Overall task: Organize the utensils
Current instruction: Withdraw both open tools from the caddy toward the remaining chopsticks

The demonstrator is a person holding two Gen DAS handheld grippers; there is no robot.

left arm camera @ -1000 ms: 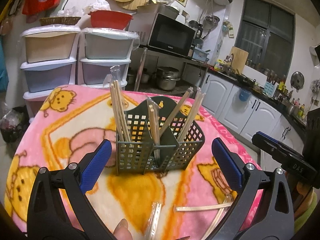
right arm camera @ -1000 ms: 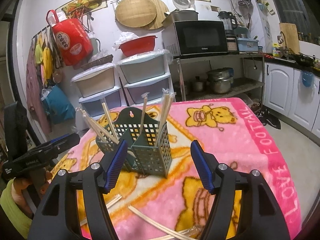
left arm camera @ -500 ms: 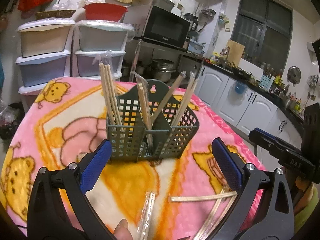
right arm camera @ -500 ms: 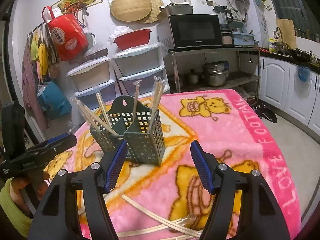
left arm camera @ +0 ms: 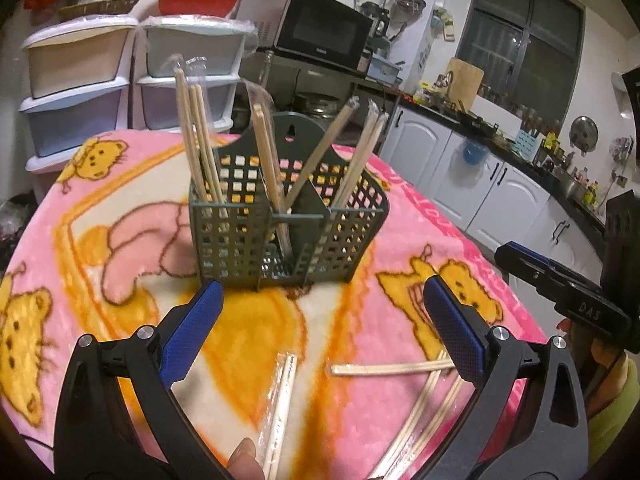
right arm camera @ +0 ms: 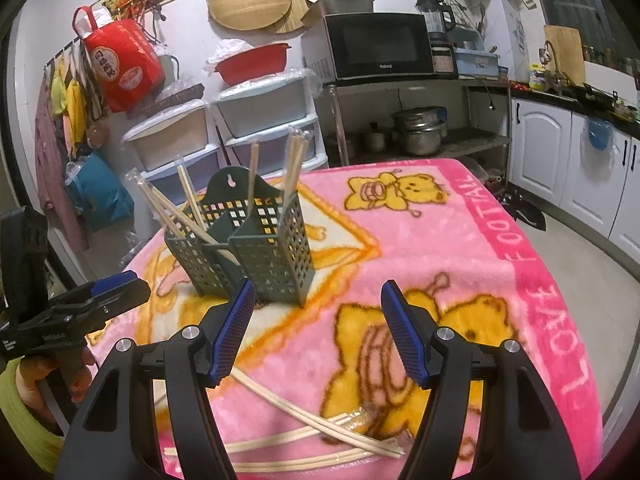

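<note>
Chopsticks [left arm camera: 202, 140] partly fill your green caddy [left arm camera: 288, 232]; several pairs [right arm camera: 304, 436] remain on the blanket [right arm camera: 460, 248]; your left gripper [left arm camera: 320, 328] and right gripper [right arm camera: 316, 330] gape empty.

This is a home kitchen. From the right wrist view, a black microwave [right arm camera: 380, 46] sits on a metal rack at twelve o'clock, with steel pots [right arm camera: 418, 130] on the shelf under it. White cabinets [right arm camera: 560, 152] under a dark counter run off at two o'clock. Stacked plastic drawers [right arm camera: 224, 128] stand at eleven o'clock with a red basin [right arm camera: 252, 62] on top; round bamboo trays [right arm camera: 250, 0] hang on the wall above. A red bag [right arm camera: 122, 66] hangs at ten o'clock. From the left wrist view, a dark window [left arm camera: 524, 28] shows at one o'clock above a wooden cutting board [left arm camera: 464, 82]. A pink bear blanket [right arm camera: 460, 248] covers the table.
</note>
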